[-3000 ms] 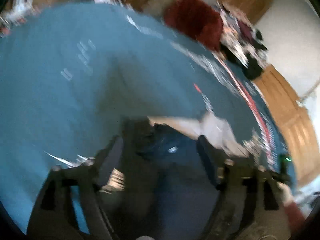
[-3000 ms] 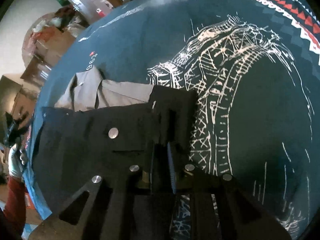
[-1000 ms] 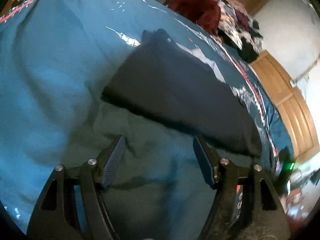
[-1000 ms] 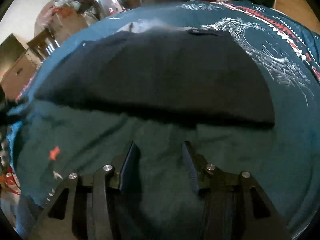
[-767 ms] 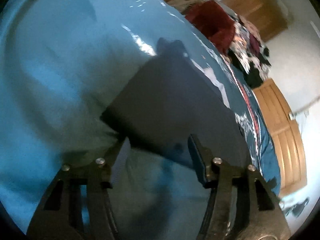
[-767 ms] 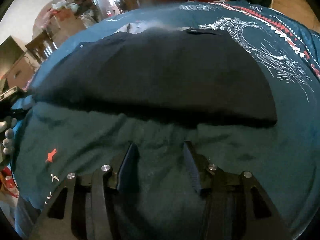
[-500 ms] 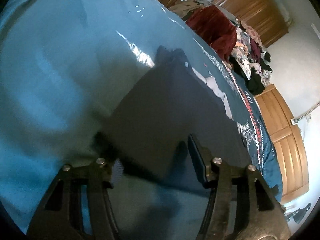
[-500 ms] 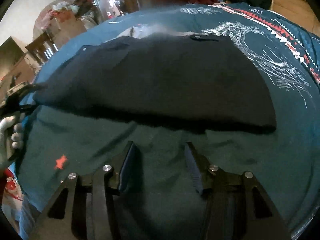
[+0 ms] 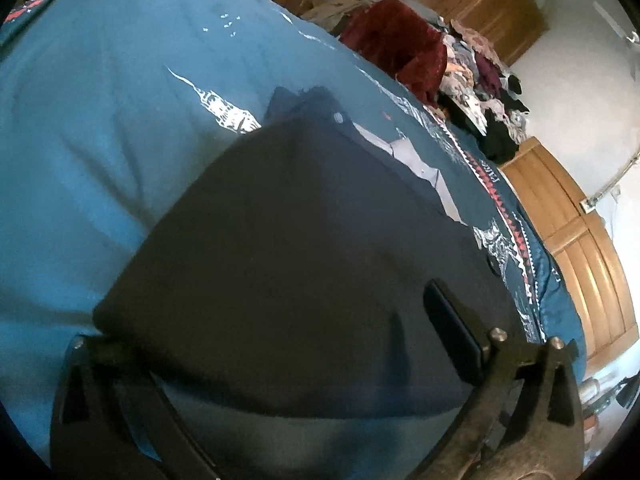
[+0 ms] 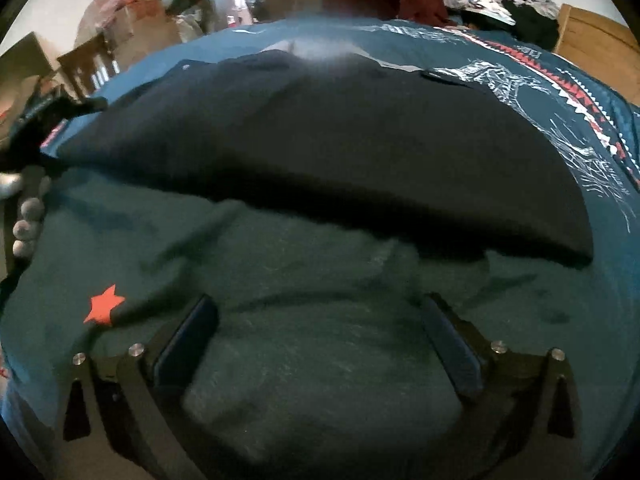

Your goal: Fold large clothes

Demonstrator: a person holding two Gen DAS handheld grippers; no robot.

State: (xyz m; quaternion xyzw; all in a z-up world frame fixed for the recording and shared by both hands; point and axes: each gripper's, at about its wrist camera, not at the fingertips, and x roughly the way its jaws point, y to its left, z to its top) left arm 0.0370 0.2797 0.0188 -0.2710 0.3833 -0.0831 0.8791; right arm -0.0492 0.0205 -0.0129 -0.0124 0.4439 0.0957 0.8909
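Blue bedspread [image 9: 88, 128] bears dark folded garment [image 9: 304, 264], edges clear.

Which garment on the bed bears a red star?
The dark green garment nearest the right tool; the black garment beyond it shows no star.

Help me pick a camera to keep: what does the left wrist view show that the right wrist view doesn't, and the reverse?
Left only: one finger of the open left gripper slid under the dark garment's near edge, the other finger above it.

Right only: the open right gripper over bare bedspread, short of the garment; a red star on the cloth; a gloved hand at the left edge.

Both: the garment lying on the blue bedspread, and the clothes pile behind.
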